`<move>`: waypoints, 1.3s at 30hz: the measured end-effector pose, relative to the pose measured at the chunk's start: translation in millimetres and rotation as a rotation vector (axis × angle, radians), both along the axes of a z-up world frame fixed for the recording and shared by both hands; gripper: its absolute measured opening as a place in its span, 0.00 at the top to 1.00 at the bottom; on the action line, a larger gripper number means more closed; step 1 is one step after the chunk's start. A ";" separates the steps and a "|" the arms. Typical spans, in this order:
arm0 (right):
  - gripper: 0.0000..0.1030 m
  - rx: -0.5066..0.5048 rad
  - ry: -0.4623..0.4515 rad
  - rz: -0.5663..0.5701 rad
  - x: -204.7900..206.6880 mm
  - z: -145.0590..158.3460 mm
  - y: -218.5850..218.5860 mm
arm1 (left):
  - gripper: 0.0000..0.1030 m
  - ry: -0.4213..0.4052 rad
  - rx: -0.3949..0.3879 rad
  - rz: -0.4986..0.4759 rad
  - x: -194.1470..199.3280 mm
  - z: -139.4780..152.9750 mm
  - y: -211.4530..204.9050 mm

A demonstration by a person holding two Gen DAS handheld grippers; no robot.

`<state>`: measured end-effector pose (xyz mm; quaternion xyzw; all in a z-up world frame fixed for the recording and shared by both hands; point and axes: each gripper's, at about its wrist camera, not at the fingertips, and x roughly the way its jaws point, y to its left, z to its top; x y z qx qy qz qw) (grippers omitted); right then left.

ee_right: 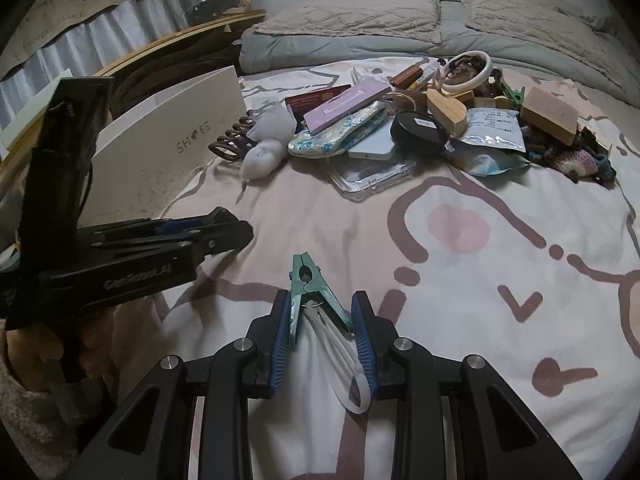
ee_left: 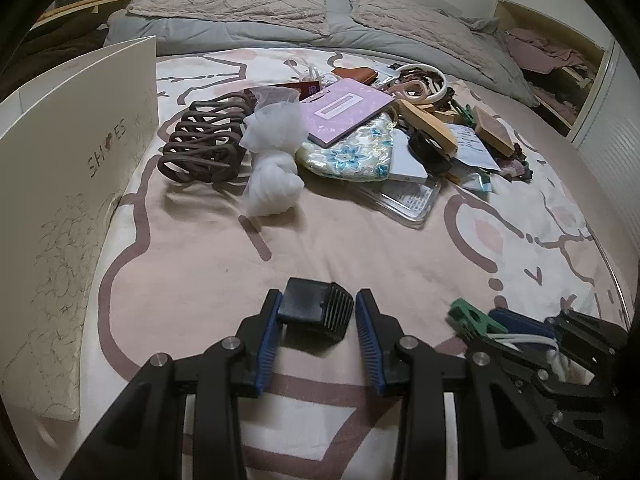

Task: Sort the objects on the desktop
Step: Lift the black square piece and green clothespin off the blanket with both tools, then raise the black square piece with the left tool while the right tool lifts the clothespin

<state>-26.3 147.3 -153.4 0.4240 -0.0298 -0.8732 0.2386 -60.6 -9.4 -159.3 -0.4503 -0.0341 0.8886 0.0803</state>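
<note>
Green clip sits clenched in the right tongs, low over the bed: light, stiff, springy, best held across its handles. Left tongs straddle a black ribbed block; contact unclear. Pile lies beyond.

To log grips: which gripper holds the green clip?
The right gripper pinches the green clip; the left gripper has a black block between its fingers.
</note>
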 end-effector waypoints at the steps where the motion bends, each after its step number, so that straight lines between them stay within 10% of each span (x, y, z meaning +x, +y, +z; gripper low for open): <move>1: 0.70 -0.001 0.000 0.000 -0.1 -0.2 0.1 | 0.64 0.001 -0.004 -0.001 0.0 -0.3 0.4; 15: 0.69 0.017 0.024 0.007 -1.2 -3.8 -6.1 | 0.64 0.009 -0.021 0.002 2.3 0.9 2.8; 20: 0.53 0.010 0.019 0.036 -2.9 -5.6 -11.0 | 0.64 0.013 -0.014 0.002 4.2 3.4 3.3; 39: 0.70 0.039 0.031 -0.046 -5.1 -0.8 -11.5 | 0.74 0.053 -0.024 0.002 10.3 14.2 2.9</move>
